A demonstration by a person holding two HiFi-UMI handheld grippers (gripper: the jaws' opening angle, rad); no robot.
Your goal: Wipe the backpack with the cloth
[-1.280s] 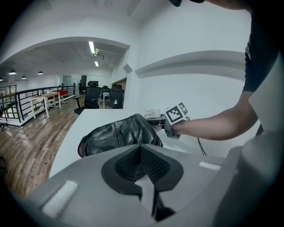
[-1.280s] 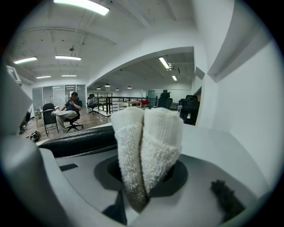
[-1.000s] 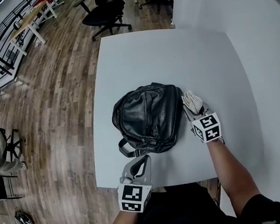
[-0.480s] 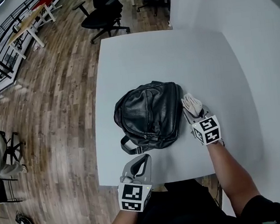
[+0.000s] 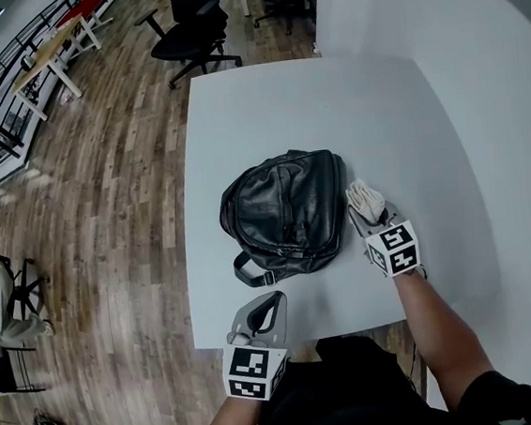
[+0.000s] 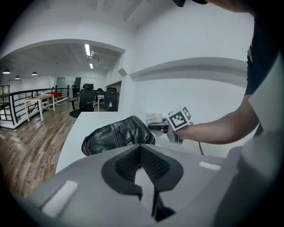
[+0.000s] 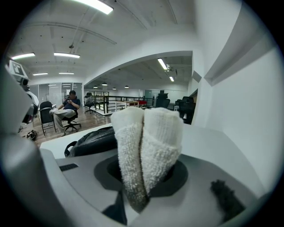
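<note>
Right claw (image 5: 370, 213), head view: pinching the cloth (image 5: 365, 194) just beside the backpack (image 5: 285, 216), which lies mid-counter (image 5: 330, 106). Left claw (image 5: 268, 307) at the near edge. Left gripper view: jaws pressed together, empty. Right gripper view: jaws clamped on the folded cloth.

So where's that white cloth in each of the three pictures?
Head view: the cloth is just right of centre, clamped in the right gripper.
Left gripper view: small, mid-frame, beyond the bag's right end.
Right gripper view: large, dead centre, between the jaws.
Shared landmark: the black backpack, always left of the cloth.
</note>
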